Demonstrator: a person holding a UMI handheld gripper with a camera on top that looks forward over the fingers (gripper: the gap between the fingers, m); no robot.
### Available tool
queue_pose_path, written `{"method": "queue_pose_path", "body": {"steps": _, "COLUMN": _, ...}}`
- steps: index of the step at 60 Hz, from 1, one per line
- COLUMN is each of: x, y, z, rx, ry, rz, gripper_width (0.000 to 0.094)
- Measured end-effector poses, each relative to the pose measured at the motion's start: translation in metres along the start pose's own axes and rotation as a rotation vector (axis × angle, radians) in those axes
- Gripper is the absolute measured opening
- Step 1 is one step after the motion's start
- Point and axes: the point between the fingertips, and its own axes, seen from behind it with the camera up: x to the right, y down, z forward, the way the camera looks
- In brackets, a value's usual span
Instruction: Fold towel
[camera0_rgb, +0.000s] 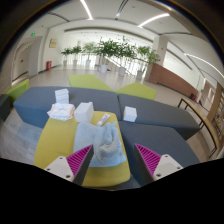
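A crumpled pale blue-white towel (101, 140) lies on the yellow strip of the table (110, 172), just ahead of my fingers and reaching down between them. My gripper (113, 162) is open and holds nothing. The left pad (80, 160) and the right pad (148, 158) stand wide apart on either side of the towel's near end, and neither touches it.
The table has grey (160, 112) and yellow sections. Beyond the towel lie folded white cloths (84, 111), (61, 104), (130, 114) and a small object (104, 119). A pale cloth (15, 135) lies at the left. Potted plants (112, 50) stand far behind.
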Motion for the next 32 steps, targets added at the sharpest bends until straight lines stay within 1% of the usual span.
{"method": "queue_pose_path", "body": {"steps": 6, "x": -0.028, "y": -0.003, "z": -0.058, "rx": 0.052, "ry": -0.076, "rz": 0.011, "gripper_width": 0.0843}}
{"method": "queue_pose_path", "body": {"steps": 11, "x": -0.047, "y": -0.003, "z": -0.097, "rx": 0.095, "ry": -0.116, "rz": 0.014, "gripper_width": 0.0846}}
{"method": "queue_pose_path", "body": {"steps": 17, "x": -0.062, "y": 0.001, "z": -0.133, "rx": 0.125, "ry": -0.152, "rz": -0.006, "gripper_width": 0.0844}}
{"method": "queue_pose_path", "body": {"steps": 23, "x": -0.07, "y": 0.007, "z": -0.147, "rx": 0.136, "ry": -0.184, "rz": 0.001, "gripper_width": 0.0838}}
{"method": "queue_pose_path", "body": {"steps": 29, "x": -0.054, "y": 0.014, "z": -0.138, "rx": 0.137, "ry": -0.138, "rz": 0.01, "gripper_width": 0.0842}}
{"method": "queue_pose_path", "body": {"steps": 32, "x": -0.045, "y": 0.016, "z": -0.126, "rx": 0.131, "ry": -0.144, "rz": 0.026, "gripper_width": 0.0842}}
